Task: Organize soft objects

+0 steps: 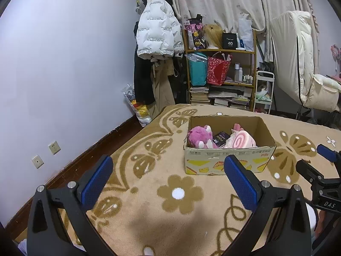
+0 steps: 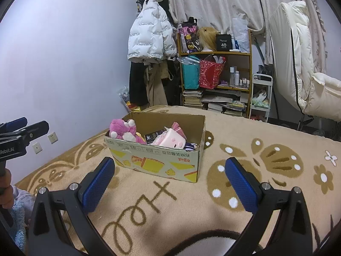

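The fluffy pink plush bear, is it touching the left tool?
Apart. The left wrist view shows the pink plush bear inside the cardboard box, with bare blanket before the open left tool.

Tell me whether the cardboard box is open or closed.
Open: the cardboard box shows no lid on top, and the pink plush sits visible inside.

Beige plush blanket (image 1: 149,192), patterned with brown butterflies, brown flowers with white centres and brown looping script. Brown cardboard box (image 1: 229,160) near the blanket's far edge, printed with yellow shapes and red characters on its white front wall. Inside: magenta plush bear (image 1: 199,137) with white paws, pale pink plush roll (image 1: 240,141) showing a darker pink spiral, small black packet (image 1: 220,138) with light lettering. Blue ribbed pads (image 1: 97,180) on black gripper fingers. Lavender wall (image 1: 64,64), dark brown skirting.
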